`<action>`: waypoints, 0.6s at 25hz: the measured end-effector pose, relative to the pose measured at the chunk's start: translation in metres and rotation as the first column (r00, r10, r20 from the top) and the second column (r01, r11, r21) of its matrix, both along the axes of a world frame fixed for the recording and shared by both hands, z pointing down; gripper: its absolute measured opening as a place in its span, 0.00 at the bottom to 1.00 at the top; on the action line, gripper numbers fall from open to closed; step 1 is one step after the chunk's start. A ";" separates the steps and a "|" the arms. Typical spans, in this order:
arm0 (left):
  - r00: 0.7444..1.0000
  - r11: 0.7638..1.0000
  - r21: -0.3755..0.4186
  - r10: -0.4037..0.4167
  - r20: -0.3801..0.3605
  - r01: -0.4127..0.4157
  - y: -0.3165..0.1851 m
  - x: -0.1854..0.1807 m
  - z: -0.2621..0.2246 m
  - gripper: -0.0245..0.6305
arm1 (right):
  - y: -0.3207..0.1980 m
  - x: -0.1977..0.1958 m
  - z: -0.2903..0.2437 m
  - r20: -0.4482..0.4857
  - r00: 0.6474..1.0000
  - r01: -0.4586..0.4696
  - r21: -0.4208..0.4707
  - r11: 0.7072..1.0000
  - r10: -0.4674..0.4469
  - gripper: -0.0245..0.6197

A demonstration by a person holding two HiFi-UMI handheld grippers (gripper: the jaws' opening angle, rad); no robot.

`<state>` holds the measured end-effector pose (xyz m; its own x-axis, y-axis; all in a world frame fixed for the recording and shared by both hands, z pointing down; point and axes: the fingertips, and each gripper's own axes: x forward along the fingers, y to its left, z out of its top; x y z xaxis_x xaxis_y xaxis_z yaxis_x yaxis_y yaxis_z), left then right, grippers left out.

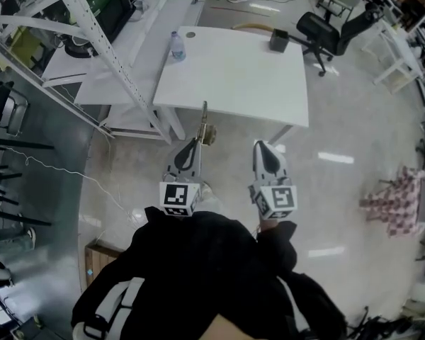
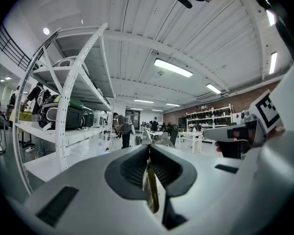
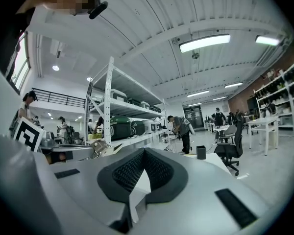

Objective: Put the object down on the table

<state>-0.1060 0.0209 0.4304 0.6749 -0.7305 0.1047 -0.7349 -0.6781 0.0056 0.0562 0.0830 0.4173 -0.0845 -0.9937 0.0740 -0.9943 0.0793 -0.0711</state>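
My left gripper (image 1: pixel 195 144) is shut on a slim brass-coloured object (image 1: pixel 206 127) that sticks out ahead of its tips, toward the near edge of the white table (image 1: pixel 234 83). In the left gripper view the object (image 2: pixel 151 192) stands on edge, pinched between the closed pads of the left gripper (image 2: pixel 148 149). My right gripper (image 1: pixel 263 148) hovers beside it over the floor, just short of the table, and it is shut with nothing in it. In the right gripper view the right gripper (image 3: pixel 143 153) has its jaws together, and the object (image 3: pixel 98 147) shows at the left.
A water bottle (image 1: pixel 176 47) and a small black container (image 1: pixel 279 40) stand at the table's far side. A black office chair (image 1: pixel 327 31) is beyond the far right corner. White shelving racks (image 1: pixel 99 48) run along the left. People stand further off in the room.
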 end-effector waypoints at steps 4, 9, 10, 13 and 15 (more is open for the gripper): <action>1.000 1.000 0.001 -0.008 -0.005 0.008 -0.046 0.017 -0.001 0.07 | -0.049 0.018 0.004 -0.001 1.000 0.007 -0.007 1.000 -0.007 0.02; 1.000 1.000 -0.002 0.000 0.007 0.000 -0.096 0.037 0.003 0.07 | -0.103 0.035 0.008 -0.006 1.000 0.019 -0.033 0.999 -0.020 0.02; 1.000 1.000 -0.005 0.002 0.012 -0.002 -0.105 0.041 0.004 0.07 | -0.113 0.038 0.008 -0.011 1.000 0.021 -0.036 0.999 -0.021 0.02; 1.000 1.000 -0.015 0.011 0.020 -0.011 -0.129 0.052 0.009 0.07 | -0.140 0.048 0.013 -0.014 1.000 0.021 -0.050 0.999 -0.022 0.02; 1.000 1.000 -0.024 0.014 0.026 -0.014 -0.142 0.058 0.013 0.07 | -0.153 0.057 0.019 -0.008 1.000 0.016 -0.061 0.998 -0.016 0.02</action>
